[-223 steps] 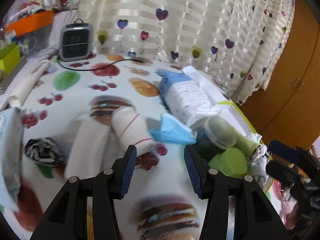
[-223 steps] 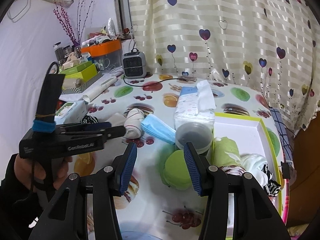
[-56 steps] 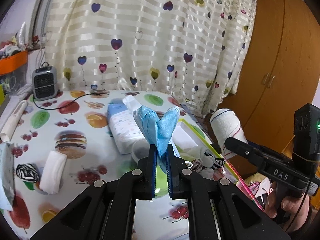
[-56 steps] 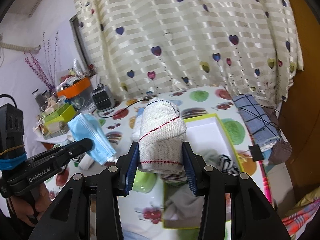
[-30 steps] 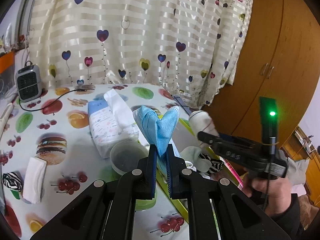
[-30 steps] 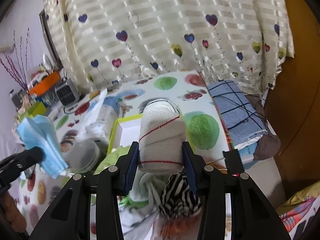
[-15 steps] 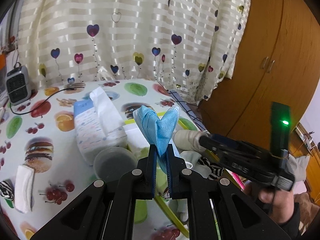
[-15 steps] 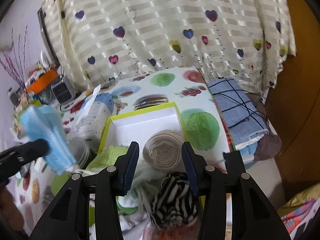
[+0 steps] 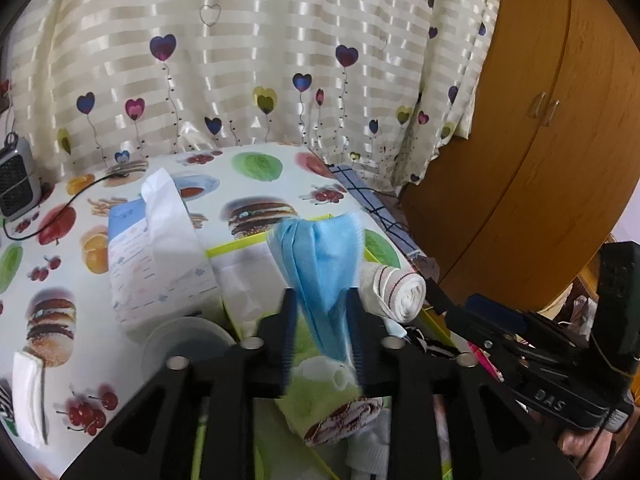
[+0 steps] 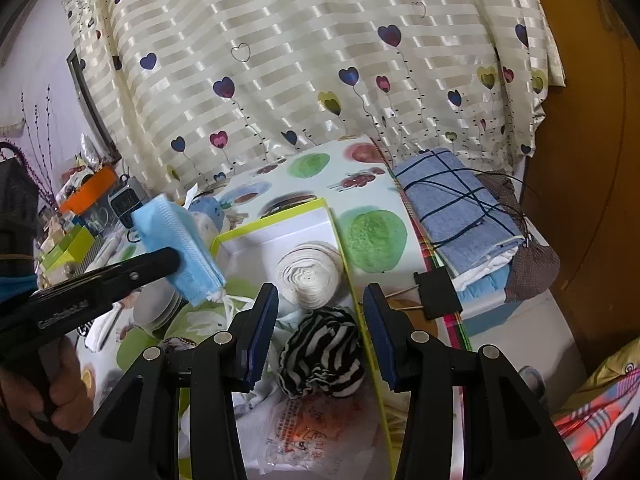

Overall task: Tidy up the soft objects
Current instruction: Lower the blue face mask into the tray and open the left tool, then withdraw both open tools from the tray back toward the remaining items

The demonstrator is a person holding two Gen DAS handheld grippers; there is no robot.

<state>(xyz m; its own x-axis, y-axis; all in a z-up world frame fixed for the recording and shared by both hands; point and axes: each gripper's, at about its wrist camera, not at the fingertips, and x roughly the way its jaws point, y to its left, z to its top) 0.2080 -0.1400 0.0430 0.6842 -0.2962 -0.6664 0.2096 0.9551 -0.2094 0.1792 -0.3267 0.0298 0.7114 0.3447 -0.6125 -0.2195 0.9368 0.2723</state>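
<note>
My left gripper (image 9: 322,320) holds a folded blue face mask (image 9: 320,256) between its jaws, which stand slightly parted, above the white box with a lime-green rim (image 9: 240,245). From the right wrist view the mask (image 10: 176,236) hangs over the box's left side (image 10: 280,216). My right gripper (image 10: 318,328) is open and empty above the box. A rolled white sock with red stripes (image 10: 308,272) lies in the box, also visible in the left wrist view (image 9: 394,292). A black-and-white striped sock ball (image 10: 320,352) lies in front of it.
A tissue pack (image 9: 156,252) and a round lidded tub (image 9: 186,340) stand left of the box. A folded white cloth (image 9: 26,392) lies at the table's left. A blue checked cloth (image 10: 452,208) and a binder clip (image 10: 436,292) sit right of the box. A small heater (image 9: 16,180) stands at the back left.
My right gripper has opened wider and backed off from the rolled white sock, which now lies in the box. My left gripper has moved over the box and its jaws have loosened on the mask.
</note>
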